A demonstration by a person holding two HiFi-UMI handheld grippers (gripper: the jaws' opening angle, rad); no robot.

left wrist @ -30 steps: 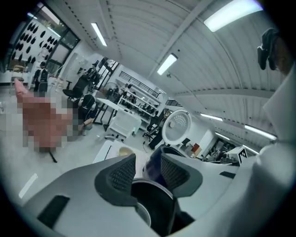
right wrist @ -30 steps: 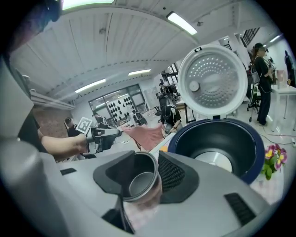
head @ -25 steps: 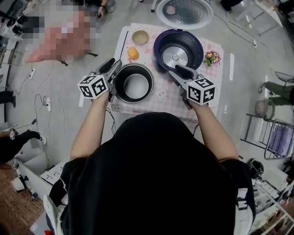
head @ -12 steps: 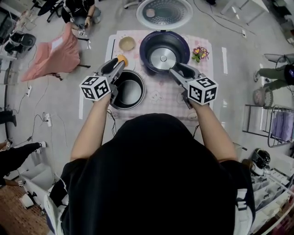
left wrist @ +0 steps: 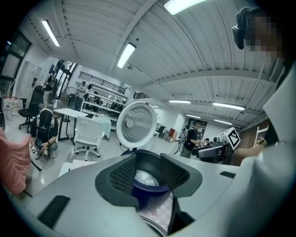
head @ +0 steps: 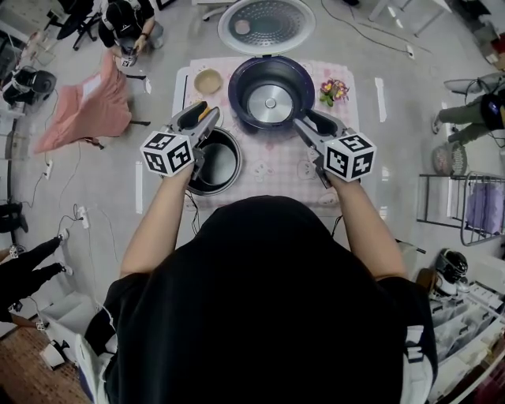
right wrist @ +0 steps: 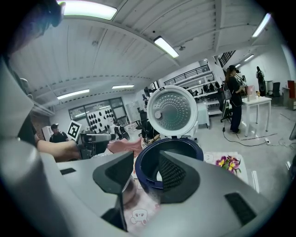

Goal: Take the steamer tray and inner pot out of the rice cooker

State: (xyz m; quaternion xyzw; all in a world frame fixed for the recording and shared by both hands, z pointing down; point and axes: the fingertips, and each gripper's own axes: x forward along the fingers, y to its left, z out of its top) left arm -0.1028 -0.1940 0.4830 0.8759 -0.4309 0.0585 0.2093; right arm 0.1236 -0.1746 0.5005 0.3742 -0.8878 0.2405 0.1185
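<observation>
Left claw (left wrist: 147, 172) is apart with nothing in it, over the left rim of the inner pot (head: 225, 162). The pot sits out on the surface (head: 276, 162), just left of the cooker (head: 243, 83). Right claw (right wrist: 143, 178) is apart and empty too, at the cooker's right front edge. Lid (head: 266, 24) is up, and a bowl (head: 208, 80) sits behind the pot.

No legible text, brand or number anywhere. Cubes (head: 167, 151) on left gripper (head: 202, 115) and right gripper (head: 304, 121) carry only black-and-white square patterns.
</observation>
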